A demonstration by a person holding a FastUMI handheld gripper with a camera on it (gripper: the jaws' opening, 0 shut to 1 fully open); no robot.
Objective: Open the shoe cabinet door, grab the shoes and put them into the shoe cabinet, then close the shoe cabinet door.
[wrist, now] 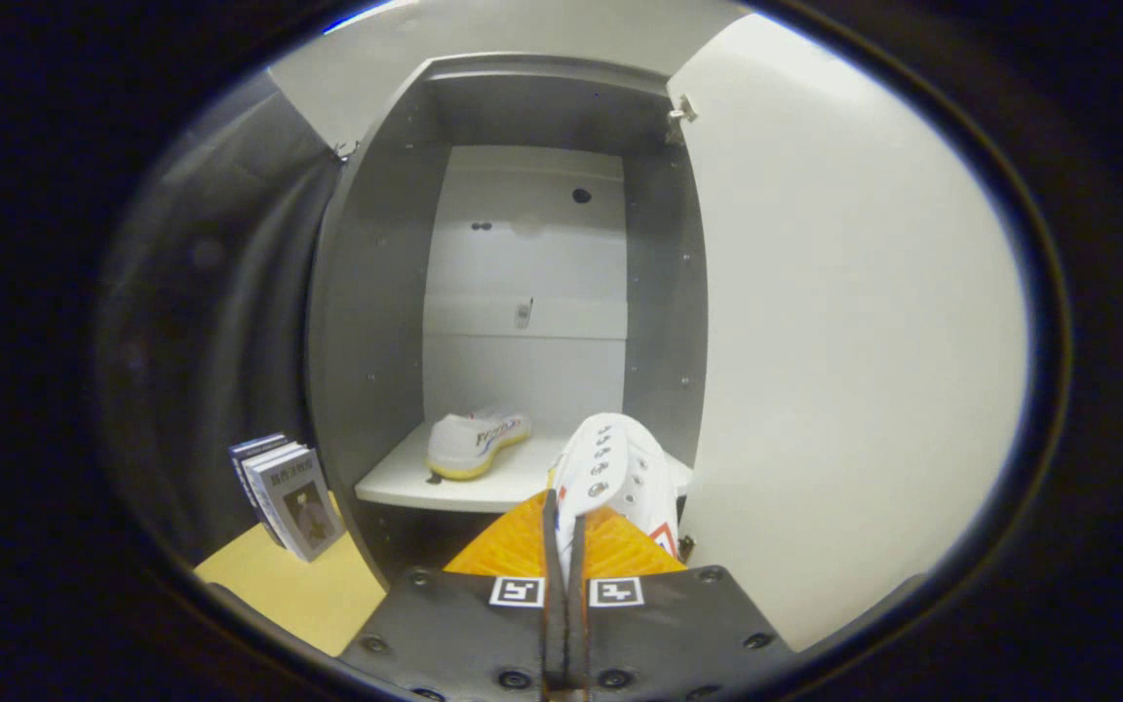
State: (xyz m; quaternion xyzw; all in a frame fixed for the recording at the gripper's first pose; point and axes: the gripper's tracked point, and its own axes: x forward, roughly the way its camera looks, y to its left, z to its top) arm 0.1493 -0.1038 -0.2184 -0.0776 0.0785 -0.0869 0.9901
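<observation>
With the cabinet door [854, 322] swung wide, I carry a shoe at the cabinet mouth.
From the left: books [287, 495] standing on the worktop [293, 585], one white shoe [474, 444] lying on the shelf [445, 486], my fingers [564, 546] pinched together on the second shoe [620, 468].

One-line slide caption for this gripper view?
Claw shut on second white shoe, approaching open cabinet's shelf where first shoe lies.
</observation>
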